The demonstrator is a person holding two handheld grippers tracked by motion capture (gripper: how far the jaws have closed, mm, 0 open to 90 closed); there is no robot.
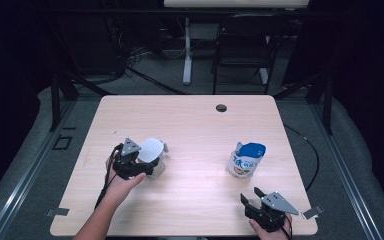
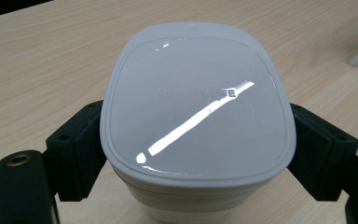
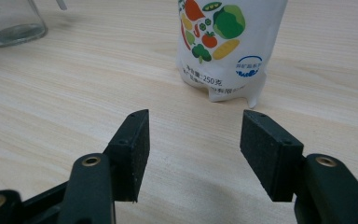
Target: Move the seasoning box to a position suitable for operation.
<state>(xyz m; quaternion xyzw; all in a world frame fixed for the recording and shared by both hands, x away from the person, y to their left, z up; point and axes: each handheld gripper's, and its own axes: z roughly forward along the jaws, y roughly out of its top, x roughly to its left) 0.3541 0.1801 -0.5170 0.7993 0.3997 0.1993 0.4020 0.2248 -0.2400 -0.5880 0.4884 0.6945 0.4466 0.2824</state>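
A white lid was pinched on the left; a food pouch stood on the right.

From high up, the left gripper point(image 1: 139, 165) was seen on the table point(image 1: 190, 120), the right gripper point(image 1: 252, 199) near its edge. In the left gripper view, the white lid point(image 2: 196, 102) was squeezed between both jaws. In the right gripper view, the jaws were spread apart, with the pouch point(image 3: 226, 46) farther off and a glass jar point(image 3: 9, 21) far left.

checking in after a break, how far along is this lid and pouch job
Done: the left tool has clamped the white lid, jaws on both sides. In hand: that lid, at the glass jar. Left: the right tool is open and empty, short of the pouch, which stands untouched.
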